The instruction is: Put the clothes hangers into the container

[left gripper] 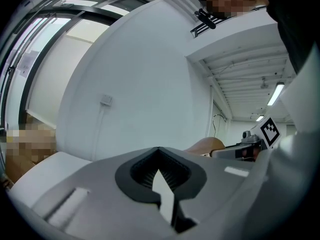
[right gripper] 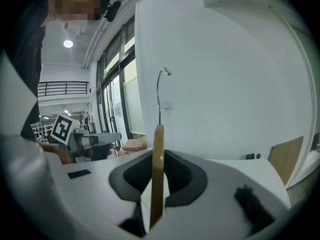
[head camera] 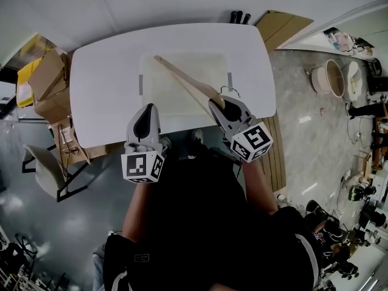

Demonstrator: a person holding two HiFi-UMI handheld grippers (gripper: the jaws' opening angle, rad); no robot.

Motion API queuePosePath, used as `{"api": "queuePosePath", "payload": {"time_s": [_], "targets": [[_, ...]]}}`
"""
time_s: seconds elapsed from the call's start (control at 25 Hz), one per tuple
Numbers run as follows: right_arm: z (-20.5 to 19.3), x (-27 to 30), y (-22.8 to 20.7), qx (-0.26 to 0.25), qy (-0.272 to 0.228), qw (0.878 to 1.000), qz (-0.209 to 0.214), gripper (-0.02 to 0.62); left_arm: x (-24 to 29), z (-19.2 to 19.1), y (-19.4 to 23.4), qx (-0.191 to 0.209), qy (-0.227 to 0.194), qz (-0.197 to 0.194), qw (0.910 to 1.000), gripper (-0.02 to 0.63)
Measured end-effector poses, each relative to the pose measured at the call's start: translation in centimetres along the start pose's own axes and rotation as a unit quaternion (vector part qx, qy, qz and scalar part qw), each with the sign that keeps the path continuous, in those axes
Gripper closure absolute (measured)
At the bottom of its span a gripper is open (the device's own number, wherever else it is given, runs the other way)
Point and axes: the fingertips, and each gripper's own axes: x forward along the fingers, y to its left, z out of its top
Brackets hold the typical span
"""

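Note:
A wooden clothes hanger (head camera: 185, 79) with a metal hook (head camera: 230, 90) lies slanted over the pale shallow container (head camera: 159, 105) on the white table (head camera: 103, 90). My right gripper (head camera: 223, 109) is shut on the hanger's near end, by the hook. In the right gripper view the hanger (right gripper: 158, 154) stands edge-on between the jaws (right gripper: 157, 189), its hook (right gripper: 160, 89) rising above. My left gripper (head camera: 145, 121) hovers at the table's front edge, left of the right one, its jaws (left gripper: 161, 180) shut with nothing in them. The left gripper view shows the hanger's rounded end (left gripper: 206, 146) and the right gripper (left gripper: 248, 145) off to its right.
Cardboard boxes (head camera: 51, 80) and a chair (head camera: 43, 168) stand left of the table. A flat brown board (head camera: 282, 24) leans at the far right corner, with two dark objects (head camera: 239, 17) beside it. Round basins (head camera: 330, 77) sit on the floor to the right.

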Motion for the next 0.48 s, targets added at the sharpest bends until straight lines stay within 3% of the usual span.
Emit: {"api": "queuePosePath", "payload": {"time_s": [0.48], "targets": [[-0.4, 1.7, -1.8, -0.002, 0.010, 1.000, 0.026, 0.534, 2.3, 0.2, 0.0, 0.004, 0.000, 0.013, 0.9999, 0.600]]}}
